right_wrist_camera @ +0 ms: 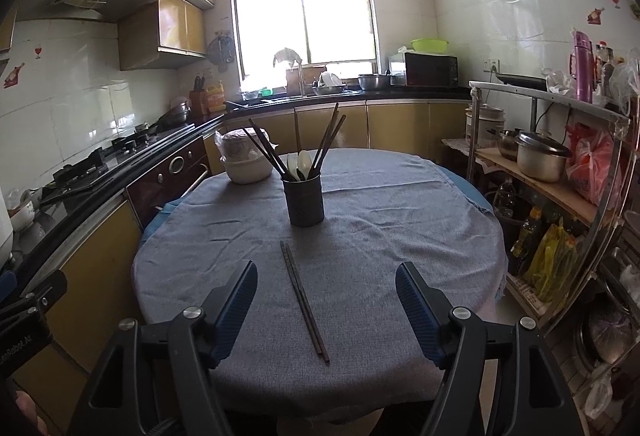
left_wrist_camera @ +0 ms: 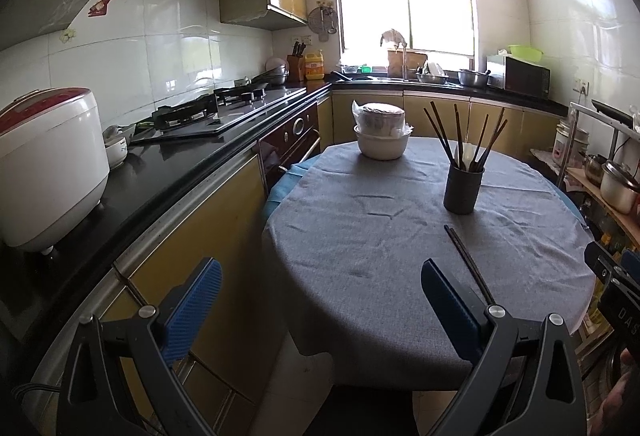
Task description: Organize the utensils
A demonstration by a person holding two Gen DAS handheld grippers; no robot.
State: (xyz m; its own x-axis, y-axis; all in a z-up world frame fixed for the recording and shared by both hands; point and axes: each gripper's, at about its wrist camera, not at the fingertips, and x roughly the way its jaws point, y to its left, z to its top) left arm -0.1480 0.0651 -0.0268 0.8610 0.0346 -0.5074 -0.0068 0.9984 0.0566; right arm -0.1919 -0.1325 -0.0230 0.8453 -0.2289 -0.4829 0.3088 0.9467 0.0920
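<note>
Right wrist view: the right gripper (right_wrist_camera: pixel 326 302) hangs wide open and empty over the near edge of the table (right_wrist_camera: pixel 420 236), a pair of chopsticks (right_wrist_camera: pixel 304 300) lying between its jaws on the cloth. Thin and side by side, they could roll apart or slip at a shallow pinch. Left gripper (left_wrist_camera: pixel 320 300), also open and empty, waits beside. Beyond stands the utensil holder (right_wrist_camera: pixel 304 201), easily tipped by careless insertion.

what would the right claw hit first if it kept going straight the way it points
Probably the loose pair of chopsticks on the grey tablecloth, lying between the open right claw fingers; beyond them stands the dark utensil holder. Height above the cloth is unclear.
</note>
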